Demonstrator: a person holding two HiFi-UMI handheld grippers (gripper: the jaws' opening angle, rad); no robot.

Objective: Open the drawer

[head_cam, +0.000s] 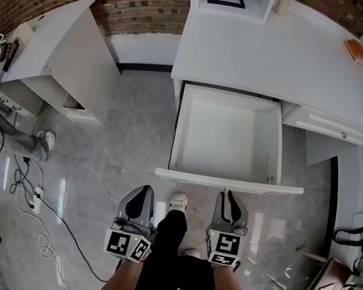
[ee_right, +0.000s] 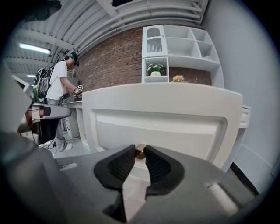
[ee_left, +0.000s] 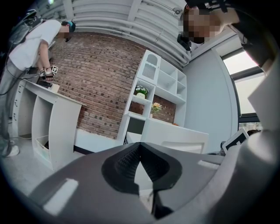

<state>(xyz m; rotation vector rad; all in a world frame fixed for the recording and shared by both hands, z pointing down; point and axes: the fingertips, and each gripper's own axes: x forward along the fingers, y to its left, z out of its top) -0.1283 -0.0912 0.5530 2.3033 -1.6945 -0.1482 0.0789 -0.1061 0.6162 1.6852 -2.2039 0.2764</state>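
Drawer (head_cam: 225,140), standing well out of white desk (head_cam: 279,61) and empty: probably light, stiff, easy on its runners. Best taken by small brass knob (ee_right: 140,151) mid-front, smooth and likely slippery. Right gripper (ee_right: 139,154) clamped on that knob; left gripper (ee_left: 139,146) closed on nothing, clear of the front.

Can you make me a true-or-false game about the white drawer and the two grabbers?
1. The drawer is pulled out. True.
2. The drawer is full of toys. False: it is empty inside.
3. The right gripper has its jaws closed on the little gold knob on the drawer front. True.
4. The left gripper grips the knob too. False: its jaws are shut with nothing between them, and it is not touching the drawer.
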